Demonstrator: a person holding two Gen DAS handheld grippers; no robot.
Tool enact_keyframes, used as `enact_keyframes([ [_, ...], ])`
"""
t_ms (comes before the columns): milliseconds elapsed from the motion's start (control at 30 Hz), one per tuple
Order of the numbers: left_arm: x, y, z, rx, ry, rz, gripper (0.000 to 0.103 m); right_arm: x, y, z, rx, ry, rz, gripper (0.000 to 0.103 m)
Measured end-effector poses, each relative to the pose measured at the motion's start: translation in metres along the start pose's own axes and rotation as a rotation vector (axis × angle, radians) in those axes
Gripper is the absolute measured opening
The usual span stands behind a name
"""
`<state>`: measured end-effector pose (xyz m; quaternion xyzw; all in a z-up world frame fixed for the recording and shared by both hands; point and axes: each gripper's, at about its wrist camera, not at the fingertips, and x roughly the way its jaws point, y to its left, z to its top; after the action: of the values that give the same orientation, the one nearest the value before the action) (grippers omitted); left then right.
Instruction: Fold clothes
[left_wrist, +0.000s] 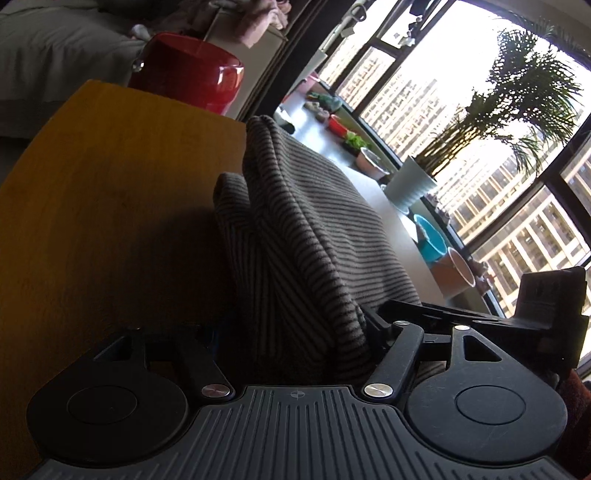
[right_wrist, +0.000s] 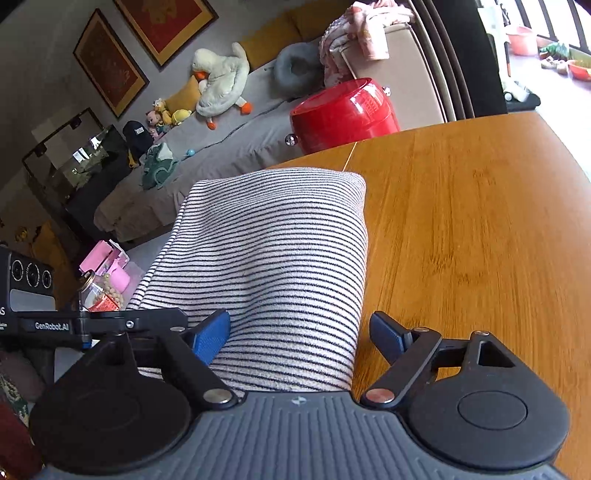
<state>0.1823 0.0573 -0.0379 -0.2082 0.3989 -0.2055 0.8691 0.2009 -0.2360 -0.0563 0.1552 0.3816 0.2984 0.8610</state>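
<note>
A white garment with thin black stripes (right_wrist: 273, 251) lies folded on the wooden table (right_wrist: 480, 221). In the right wrist view my right gripper (right_wrist: 299, 332) is open, its blue pads (right_wrist: 210, 336) standing on either side of the garment's near end. In the left wrist view the same garment (left_wrist: 295, 236) looks grey in shadow, with a raised fold. My left gripper (left_wrist: 295, 332) straddles its near end; the cloth hides its fingertips, and the linkages look spread. The left gripper's body also shows at the left edge of the right wrist view (right_wrist: 96, 321).
A red drum-shaped stool (right_wrist: 343, 114) stands beyond the table's far edge, also seen in the left wrist view (left_wrist: 188, 70). Behind it is a grey sofa (right_wrist: 221, 140) with plush toys. A window sill carries a potted palm (left_wrist: 417, 181), bowls and cups.
</note>
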Motion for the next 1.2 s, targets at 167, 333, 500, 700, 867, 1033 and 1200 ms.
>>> enact_keyframes([
  [167, -0.009, 0.012, 0.009, 0.024, -0.065, 0.072, 0.058, 0.033, 0.010, 0.013, -0.039, -0.008, 0.045, 0.076],
  [333, -0.028, 0.042, 0.023, -0.027, -0.136, 0.183, 0.057, 0.093, 0.035, 0.042, -0.172, -0.006, 0.122, 0.076],
  [500, -0.037, 0.063, 0.035, -0.075, -0.181, 0.244, 0.058, 0.133, 0.053, 0.065, -0.240, 0.011, 0.157, 0.076],
  [700, -0.036, 0.067, 0.036, -0.073, -0.178, 0.218, 0.061, 0.129, 0.043, 0.067, -0.213, 0.016, 0.158, 0.080],
  [867, -0.034, 0.068, 0.035, -0.075, -0.179, 0.208, 0.062, 0.123, 0.042, 0.066, -0.221, 0.018, 0.130, 0.085],
  [1033, -0.044, 0.063, 0.038, -0.044, -0.195, 0.218, 0.060, 0.104, 0.053, 0.073, -0.261, -0.035, 0.083, 0.085],
  [1200, -0.071, 0.040, 0.062, 0.067, -0.323, 0.209, 0.051, 0.084, 0.076, 0.086, -0.364, -0.114, 0.022, 0.042],
])
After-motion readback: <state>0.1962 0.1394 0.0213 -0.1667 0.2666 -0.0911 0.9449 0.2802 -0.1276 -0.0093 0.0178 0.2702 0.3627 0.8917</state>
